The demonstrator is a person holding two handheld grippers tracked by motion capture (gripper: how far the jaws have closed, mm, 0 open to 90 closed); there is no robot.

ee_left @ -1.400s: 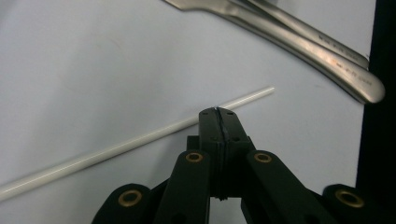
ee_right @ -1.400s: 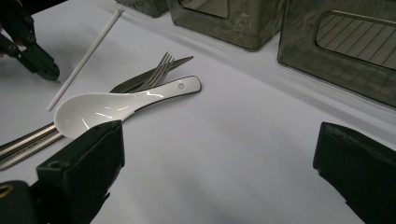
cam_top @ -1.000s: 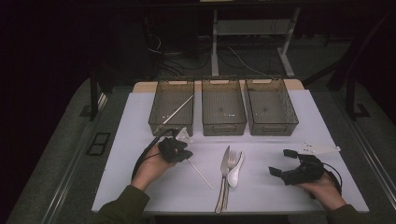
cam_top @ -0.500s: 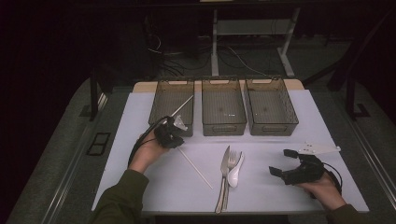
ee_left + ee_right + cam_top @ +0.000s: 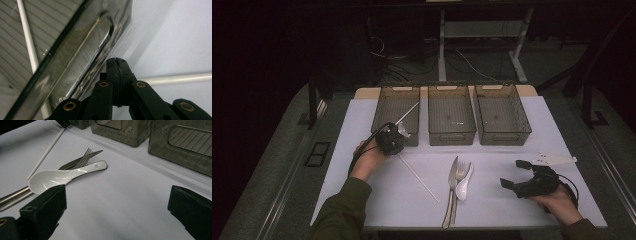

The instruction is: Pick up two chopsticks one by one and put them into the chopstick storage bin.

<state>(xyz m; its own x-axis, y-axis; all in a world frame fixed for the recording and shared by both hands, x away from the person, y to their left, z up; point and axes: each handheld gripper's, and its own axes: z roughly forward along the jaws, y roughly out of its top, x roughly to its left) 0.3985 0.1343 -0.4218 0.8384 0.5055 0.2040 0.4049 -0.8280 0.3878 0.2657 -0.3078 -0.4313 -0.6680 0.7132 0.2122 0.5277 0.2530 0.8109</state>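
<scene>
Has just carried the left gripper [image 5: 395, 136] from lower centre of the high view up and left, against the front wall of the leftmost smoky translucent plastic bin [image 5: 395, 88]. Keeps its black jaws pressed together, with nothing seen between them in the left gripper view. Leaves the thin white chopstick [image 5: 419, 179] flat on the white table sheet [image 5: 492, 210], slanting down and right from just below that gripper toward mid-frame. Probably means the second stick has not been lifted yet and a fresh pinch is needed before it can join its mate.

Holds the right gripper [image 5: 514, 175] unmoved at lower right, jaws spread wide and empty, facing the glossy white ceramic spoon [image 5: 55, 177], the steel fork [image 5: 85, 157] and the steel knife [image 5: 75, 162], bunched together at lower centre.

Bins, in a row across upper centre:
- Leftmost: one matching white chopstick [image 5: 408, 112], propped diagonally, upper end toward the bin's right rim.
- Middle smoky bin [image 5: 452, 134]: looks empty apart from small glints on the floor.
- Rightmost smoky bin [image 5: 504, 136]: looks empty.
</scene>
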